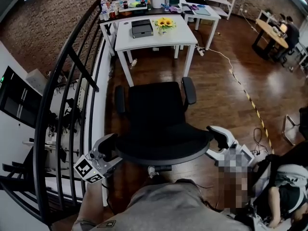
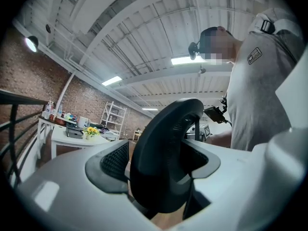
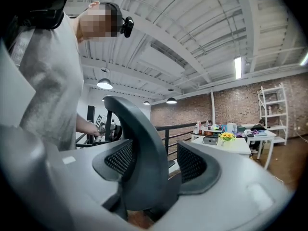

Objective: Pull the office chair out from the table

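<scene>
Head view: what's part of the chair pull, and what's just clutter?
Job: office chair, white table, left gripper, right gripper, both open astride the chair.
Clutter: sunflowers, black box, bottles, floor cable, railing.

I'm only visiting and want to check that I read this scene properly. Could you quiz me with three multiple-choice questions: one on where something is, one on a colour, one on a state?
1. Where is the office chair relative to the white table?
A. Tucked under it
B. Standing clear of it
C. Lifted on top of it

2. What colour are the flowers on that table?
A. Red
B. Yellow
C. Blue

3. How do the jaws of the left hand-held gripper stand?
A. Apart, with the chair's backrest between them
B. Shut on nothing
C. Clamped on a cup

Answers:
1. B: the head view shows bare floor between chair and table.
2. B: the petals are yellow.
3. A: the left gripper view shows a pad on each side of the backrest's edge.
</scene>
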The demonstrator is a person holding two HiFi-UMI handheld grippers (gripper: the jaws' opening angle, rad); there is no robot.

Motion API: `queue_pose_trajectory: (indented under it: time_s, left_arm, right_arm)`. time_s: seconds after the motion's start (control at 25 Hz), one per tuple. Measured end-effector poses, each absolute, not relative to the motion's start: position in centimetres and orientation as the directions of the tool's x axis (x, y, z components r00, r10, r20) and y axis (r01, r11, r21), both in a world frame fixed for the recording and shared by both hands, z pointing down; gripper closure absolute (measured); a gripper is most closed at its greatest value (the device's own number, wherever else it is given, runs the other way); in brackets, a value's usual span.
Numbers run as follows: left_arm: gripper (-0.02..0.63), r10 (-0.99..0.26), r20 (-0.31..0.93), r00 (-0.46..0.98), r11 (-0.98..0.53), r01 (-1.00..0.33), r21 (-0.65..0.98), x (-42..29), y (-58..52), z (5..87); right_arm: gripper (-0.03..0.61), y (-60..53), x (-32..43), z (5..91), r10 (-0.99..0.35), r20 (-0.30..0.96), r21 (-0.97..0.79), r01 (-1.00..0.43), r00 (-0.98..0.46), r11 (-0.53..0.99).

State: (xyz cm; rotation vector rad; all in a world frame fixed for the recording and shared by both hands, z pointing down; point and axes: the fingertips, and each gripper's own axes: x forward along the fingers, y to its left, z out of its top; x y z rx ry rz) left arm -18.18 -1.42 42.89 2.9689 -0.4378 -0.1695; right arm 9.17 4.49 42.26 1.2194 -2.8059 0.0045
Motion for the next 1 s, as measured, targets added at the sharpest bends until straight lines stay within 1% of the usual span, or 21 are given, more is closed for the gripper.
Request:
queue_pose_trajectory:
  time_s: [0.16,0.24,0.32,0.48,0.72,0.84,1.0]
  left_arm:
    - [0.281,-0.413,-0.109,0.904,-0.906,-0.395,0.154,-20.1,-0.4,43.3]
    - [0.293,-0.484,-0.108,0.869,-0.870,-0.464,0.165,-21.7,1.1,43.9]
    - [0.303,-0.515,-0.100,0.851,-0.851,-0.493,0.182,-21.4,3.1,44.8]
    - [0.330,-0.476,-0.077,0.876,-0.868,-0.454,0.199,-17.9,7.3,46.2]
    - [0.391,-0.380,-0.098,0.920,-0.914,-0.358,0.189,-13.2,13.3,46.8]
    - [0.430,-0.357,-0.114,0.927,-0.924,-0.333,0.186,-11.7,16.9,46.8]
    - [0.479,-0.347,-0.107,0.932,-0.926,-0.322,0.196,-10.7,21.8,46.6]
  right_arm:
    - [0.298,5.9,9.5,42.8,-0.755,0.061,0.039,-0.755,-0.653,0.655]
    - [0.299,6.9,9.0,43.6,-0.749,0.053,0.020,-0.749,-0.661,0.662]
    - [0.299,8.5,9.0,44.1,-0.733,0.057,0.004,-0.734,-0.678,0.679]
    - [0.321,12.1,8.9,44.5,-0.705,0.051,-0.002,-0.706,-0.708,0.708]
    - [0.353,18.2,8.5,45.7,-0.667,0.046,-0.002,-0.668,-0.744,0.744]
    - [0.376,21.3,8.5,45.8,-0.654,0.043,0.004,-0.654,-0.756,0.756]
    - [0.400,24.8,7.6,46.0,-0.621,0.043,-0.007,-0.622,-0.783,0.783]
